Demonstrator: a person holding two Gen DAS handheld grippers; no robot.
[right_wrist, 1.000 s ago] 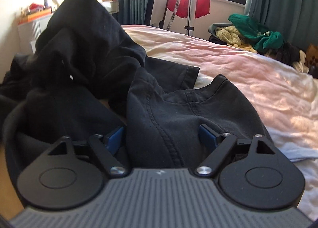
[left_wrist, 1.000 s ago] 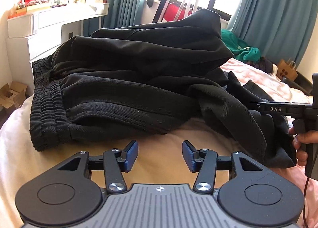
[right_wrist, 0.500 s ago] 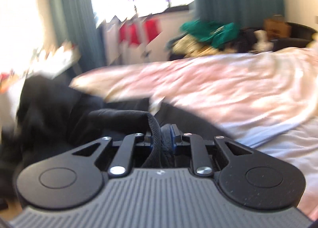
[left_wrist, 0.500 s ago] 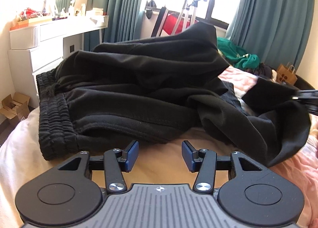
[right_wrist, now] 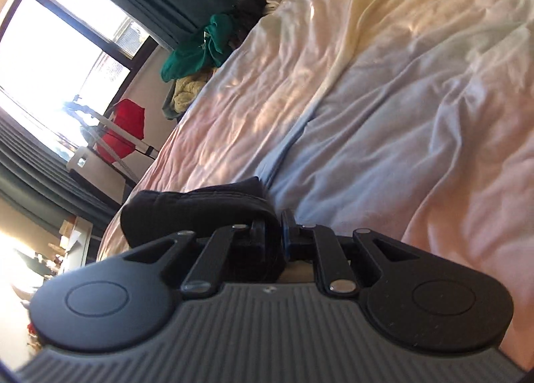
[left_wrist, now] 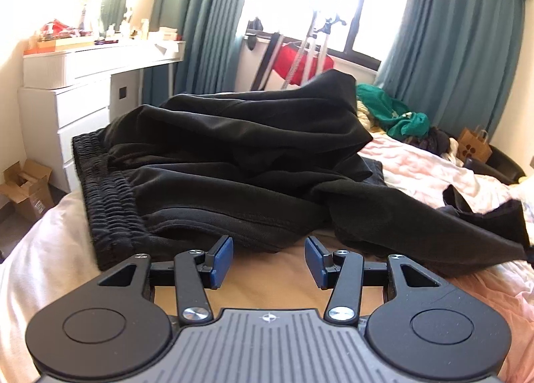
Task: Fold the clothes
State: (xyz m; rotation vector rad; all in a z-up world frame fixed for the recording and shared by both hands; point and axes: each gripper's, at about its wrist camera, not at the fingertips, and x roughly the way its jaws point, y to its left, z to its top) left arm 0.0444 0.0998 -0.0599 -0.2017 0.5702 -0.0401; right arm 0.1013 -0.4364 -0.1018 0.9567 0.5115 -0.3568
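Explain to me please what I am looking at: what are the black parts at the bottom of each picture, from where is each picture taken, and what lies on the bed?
No robot is here. A person holds a two-finger gripper in each hand, and a wide-angle camera on each gripper looks forward along its fingers. The black parts at the bottom are those tools.

The left camera shows the left gripper open and empty, its blue pads apart above the bed. In front of it lie black sweatpants with a ribbed elastic waistband, crumpled, not yet folded.

The right camera is tilted sideways. The right gripper is shut on a piece of black cloth; which garment it belongs to, this picture does not show. Beyond it is a pink and pale blue duvet.
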